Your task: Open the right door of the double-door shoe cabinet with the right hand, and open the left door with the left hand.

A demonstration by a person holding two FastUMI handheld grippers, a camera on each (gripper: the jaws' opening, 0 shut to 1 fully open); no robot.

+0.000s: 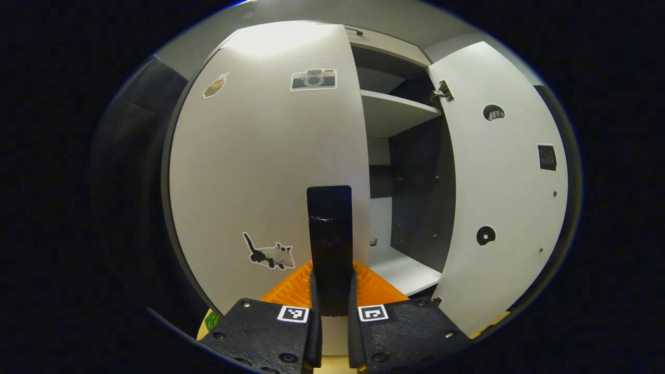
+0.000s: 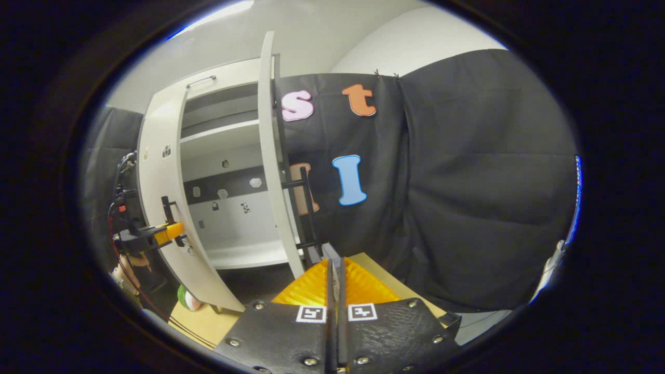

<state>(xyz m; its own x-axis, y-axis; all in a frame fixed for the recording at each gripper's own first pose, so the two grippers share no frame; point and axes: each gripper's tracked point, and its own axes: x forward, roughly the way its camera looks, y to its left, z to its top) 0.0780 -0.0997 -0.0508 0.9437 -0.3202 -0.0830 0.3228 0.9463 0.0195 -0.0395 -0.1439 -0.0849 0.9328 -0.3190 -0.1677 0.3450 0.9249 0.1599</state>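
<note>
A: What's the biggest thing in front of me?

B: The shoe cabinet (image 1: 400, 171). In the left gripper view its left door (image 1: 270, 156) fills most of the frame, close ahead of my left hand-held gripper (image 1: 332, 249), and the right door (image 1: 499, 187) is swung well out, so I see the shelf (image 1: 395, 111) and the dark inside wall.

A: And the left hand-held gripper itself?

B: Clenched on the left door's black handle (image 1: 330, 228). The upright bar runs down between the two fingers, both pressing it. The door stands ajar, its free edge off the cabinet front.

A: What about the other side?

B: In the right gripper view the right door (image 2: 270, 156) is edge-on, just ahead and slightly left of my right hand-held gripper (image 2: 335, 275). Its fingers are closed flat together with nothing between them, apart from that door's handle (image 2: 306, 208). Farther left, the left door (image 2: 166, 208) is angled out with the left hand-held gripper (image 2: 156, 235) on it.

A: Smaller things?

B: Stickers on the left door: a camera (image 1: 313, 79) high up, a cat (image 1: 269, 253) low down. The light desk (image 2: 208, 322) shows below.
</note>
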